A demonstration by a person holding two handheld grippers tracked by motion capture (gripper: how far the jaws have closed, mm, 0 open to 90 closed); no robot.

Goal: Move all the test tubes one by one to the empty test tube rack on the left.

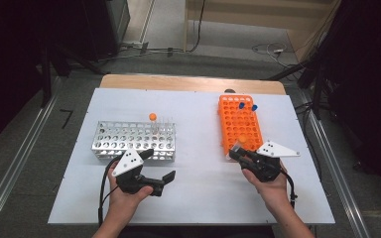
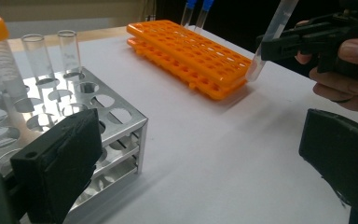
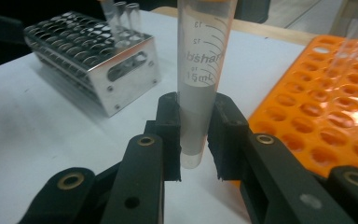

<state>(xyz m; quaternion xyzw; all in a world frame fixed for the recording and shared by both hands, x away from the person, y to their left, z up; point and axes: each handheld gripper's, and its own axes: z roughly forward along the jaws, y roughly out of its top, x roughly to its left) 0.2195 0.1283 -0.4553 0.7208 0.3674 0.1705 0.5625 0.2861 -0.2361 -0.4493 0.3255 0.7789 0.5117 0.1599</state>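
Over the white bench (image 1: 203,188), beside the orange plastic rack (image 1: 239,126), the right gripper (image 3: 194,140) was closed on the lower barrel of a clear, graduated plastic tube (image 3: 203,70), which looked light, stiff, slippery and best held mid-barrel, while the left gripper (image 1: 153,171) hung open and empty.

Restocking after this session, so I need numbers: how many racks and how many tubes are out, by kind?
Metal rack: 1
Orange rack: 1
Orange-capped tubes: 2, one in the right gripper
Blue-capped tubes: 2
Uncapped clear tubes: 2
Total: 8
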